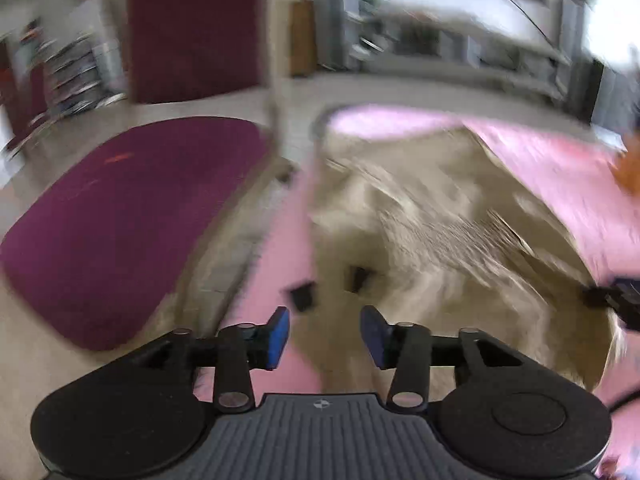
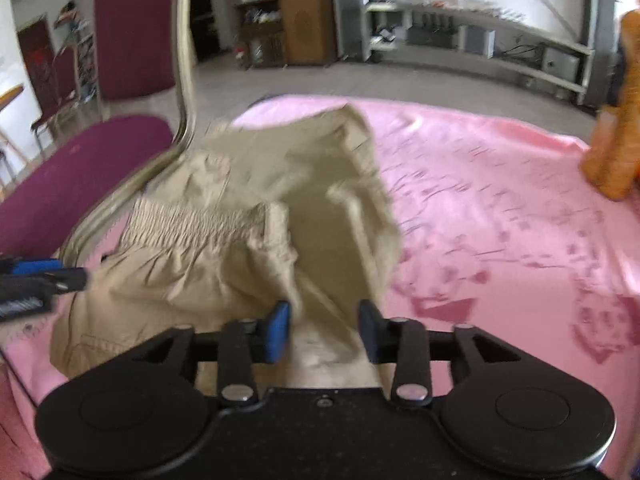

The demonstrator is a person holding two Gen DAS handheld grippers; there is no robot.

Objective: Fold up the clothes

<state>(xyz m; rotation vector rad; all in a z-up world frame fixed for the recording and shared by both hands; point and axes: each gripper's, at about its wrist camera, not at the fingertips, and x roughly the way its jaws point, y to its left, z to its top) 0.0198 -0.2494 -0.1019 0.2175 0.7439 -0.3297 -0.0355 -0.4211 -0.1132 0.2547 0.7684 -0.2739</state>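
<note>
A beige pair of shorts with an elastic waistband (image 2: pixel 240 236) lies crumpled on a pink cloth-covered table (image 2: pixel 500 208). It also shows in the blurred left wrist view (image 1: pixel 432 240). My left gripper (image 1: pixel 324 332) is open and empty, just above the near left edge of the shorts. My right gripper (image 2: pixel 324 328) is open and empty over the near right part of the shorts. The left gripper's tip shows at the left edge of the right wrist view (image 2: pixel 40 280). The right gripper's tip shows at the right edge of the left wrist view (image 1: pixel 616 296).
A maroon-seated chair (image 1: pixel 120 220) with a metal frame (image 2: pixel 184 80) stands close against the table's left side. An orange object (image 2: pixel 616 152) sits on the table at far right. Shelves and a cabinet stand at the back of the room.
</note>
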